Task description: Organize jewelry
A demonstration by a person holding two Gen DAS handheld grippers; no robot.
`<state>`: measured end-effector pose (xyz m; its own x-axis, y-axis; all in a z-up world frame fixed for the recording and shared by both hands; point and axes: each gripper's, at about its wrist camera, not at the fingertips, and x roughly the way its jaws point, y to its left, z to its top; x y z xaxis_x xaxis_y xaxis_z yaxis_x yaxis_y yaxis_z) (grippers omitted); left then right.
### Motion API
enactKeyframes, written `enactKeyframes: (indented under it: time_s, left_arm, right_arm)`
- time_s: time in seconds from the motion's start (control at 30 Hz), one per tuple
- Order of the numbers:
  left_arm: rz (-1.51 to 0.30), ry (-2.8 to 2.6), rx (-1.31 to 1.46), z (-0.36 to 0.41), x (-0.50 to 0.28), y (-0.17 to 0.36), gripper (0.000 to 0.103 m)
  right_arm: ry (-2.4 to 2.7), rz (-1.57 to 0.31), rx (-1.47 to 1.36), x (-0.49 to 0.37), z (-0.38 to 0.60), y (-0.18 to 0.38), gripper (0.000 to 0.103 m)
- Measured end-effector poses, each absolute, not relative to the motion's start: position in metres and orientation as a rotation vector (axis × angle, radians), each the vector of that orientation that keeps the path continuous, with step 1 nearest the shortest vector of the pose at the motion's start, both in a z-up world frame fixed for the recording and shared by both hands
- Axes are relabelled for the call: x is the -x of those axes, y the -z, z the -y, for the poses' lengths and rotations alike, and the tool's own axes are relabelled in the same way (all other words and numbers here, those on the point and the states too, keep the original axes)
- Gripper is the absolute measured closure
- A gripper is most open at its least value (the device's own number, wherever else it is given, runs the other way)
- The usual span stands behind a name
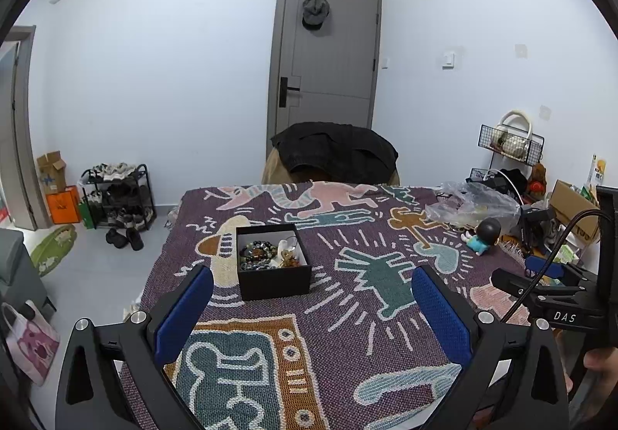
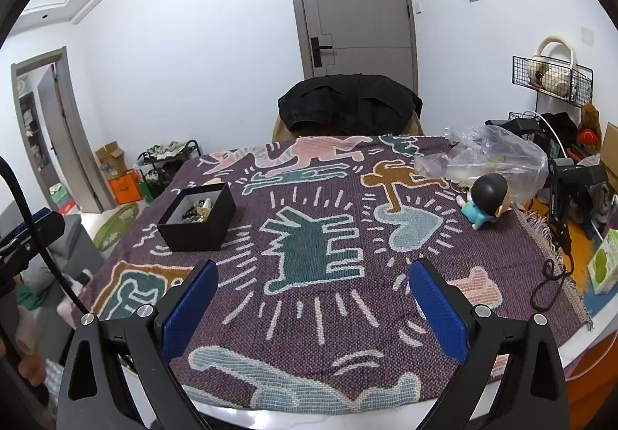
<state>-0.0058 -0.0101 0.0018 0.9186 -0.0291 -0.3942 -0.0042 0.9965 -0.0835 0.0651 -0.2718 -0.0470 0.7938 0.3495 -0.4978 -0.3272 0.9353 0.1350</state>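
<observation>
Two claws, both spread wide and gripping nothing: left claw [image 1: 313,298] hanging over the near-left part of the table, right claw [image 2: 311,295] over the near-middle, both clear of the cloth [image 1: 347,345].

Straight out past the left claw: black box [image 1: 273,261], lid off or lidless, sitting toward the left edge of the table. Jewelry [image 1: 266,255] all piled inside, beads, a pale pendant-ish thing, amber bits, pretty tangled. No loose pieces visible anywhere on the cloth, in either view.

Progress, honestly hard to call. Fits two readings: everything already gathered into the box and basically finished, or a jumbled heap waiting to be pulled out and sorted. No trays or dividers in sight to settle it.

Room-wise, loads. Big bare stretch of cloth through the middle and near side, plenty for laying things out or swinging either claw. Box close to the left edge, so careful with sideways nudges there. Far-right corner busier: crumpled plastic bag [image 2: 486,156] and a small figurine [image 2: 484,204] just in front of it. Right edge has fringe hanging off and a cable [image 2: 548,283] looped on it, snag risk. Near edge right under both claws. Chair with a dark jacket [image 2: 347,104] at the far edge.
</observation>
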Motion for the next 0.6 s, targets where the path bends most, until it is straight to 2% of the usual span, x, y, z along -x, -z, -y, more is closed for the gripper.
enactKeyframes:
  time_s: [0.6]
  left_arm:
    - [-0.390,0.014,0.067,0.0101,0.0072,-0.0024,0.000]
  right_arm:
    - [-0.358,-0.549,-0.047,-0.0665,0.2738,0.0509,0.004]
